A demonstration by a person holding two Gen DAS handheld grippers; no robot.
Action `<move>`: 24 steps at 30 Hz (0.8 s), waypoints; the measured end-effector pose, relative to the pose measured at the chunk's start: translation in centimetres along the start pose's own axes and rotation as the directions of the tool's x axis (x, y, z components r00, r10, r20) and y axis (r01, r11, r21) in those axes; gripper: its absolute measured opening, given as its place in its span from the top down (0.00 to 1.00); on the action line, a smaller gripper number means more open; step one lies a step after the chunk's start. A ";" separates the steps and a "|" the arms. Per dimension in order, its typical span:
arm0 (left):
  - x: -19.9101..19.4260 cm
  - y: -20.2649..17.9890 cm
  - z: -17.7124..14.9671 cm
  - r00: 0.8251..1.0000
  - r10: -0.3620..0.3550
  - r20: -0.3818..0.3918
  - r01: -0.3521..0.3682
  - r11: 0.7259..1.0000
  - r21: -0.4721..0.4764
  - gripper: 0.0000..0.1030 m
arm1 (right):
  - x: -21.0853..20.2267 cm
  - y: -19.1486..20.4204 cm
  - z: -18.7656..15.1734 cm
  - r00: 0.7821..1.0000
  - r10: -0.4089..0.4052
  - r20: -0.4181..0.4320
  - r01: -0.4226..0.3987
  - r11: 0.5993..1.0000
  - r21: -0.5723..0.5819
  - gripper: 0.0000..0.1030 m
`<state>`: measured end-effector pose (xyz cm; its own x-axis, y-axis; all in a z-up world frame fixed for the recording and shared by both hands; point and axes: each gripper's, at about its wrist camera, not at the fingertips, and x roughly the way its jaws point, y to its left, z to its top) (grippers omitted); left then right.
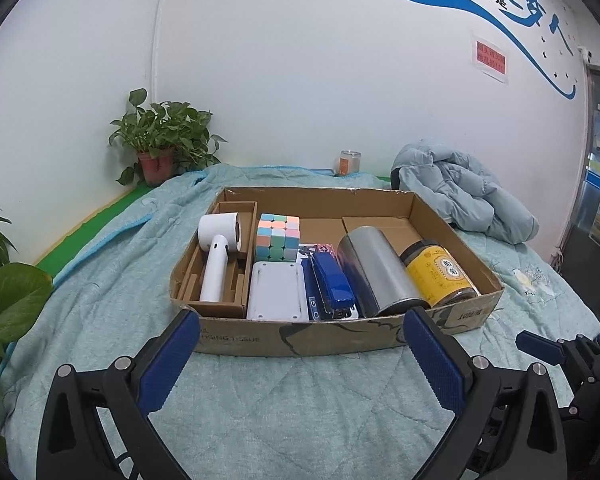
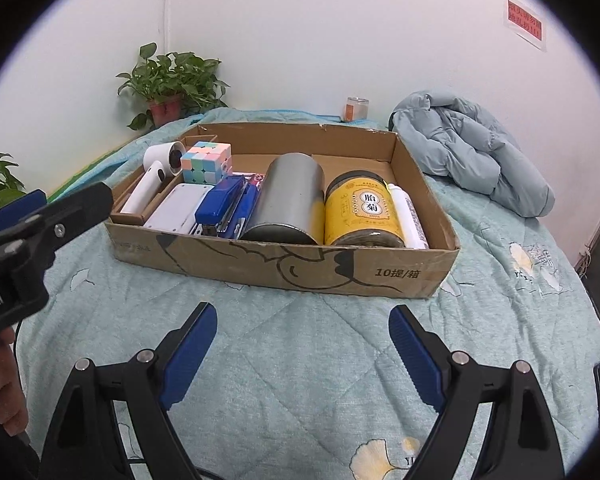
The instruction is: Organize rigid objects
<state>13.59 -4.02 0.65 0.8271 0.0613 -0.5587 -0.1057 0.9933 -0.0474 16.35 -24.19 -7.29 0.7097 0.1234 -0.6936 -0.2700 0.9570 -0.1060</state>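
An open cardboard box lies on the teal quilt. Side by side inside it are a white hand-held device, a pastel puzzle cube, a flat white device, a blue stapler, a silver can on its side, a yellow-labelled jar and a white tube. My left gripper stands open and empty just short of the box's front wall. My right gripper is open and empty over the quilt, further back.
A light blue padded jacket lies behind the box on the right. A potted plant and a small glass jar stand by the wall. More leaves crowd the left edge. A hand holds the left gripper's handle.
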 end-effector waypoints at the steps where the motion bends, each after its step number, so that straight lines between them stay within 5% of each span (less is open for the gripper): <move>1: 0.1 0.1 0.1 1.000 -0.001 -0.006 0.001 1.000 0.001 0.01 | -0.1 0.0 -0.1 1.000 -0.002 0.000 0.002 1.000 0.003 0.15; 24: 2.3 0.1 -1.2 0.997 -0.001 -0.079 0.005 0.999 0.043 0.01 | 0.0 -0.3 -1.1 1.000 -0.011 0.007 0.011 1.000 0.008 0.15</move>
<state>14.78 -3.86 -1.66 0.7808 0.0522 -0.6226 -0.0783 0.9968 -0.0146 15.71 -24.79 -8.04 0.7170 0.1148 -0.6875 -0.2571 0.9604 -0.1078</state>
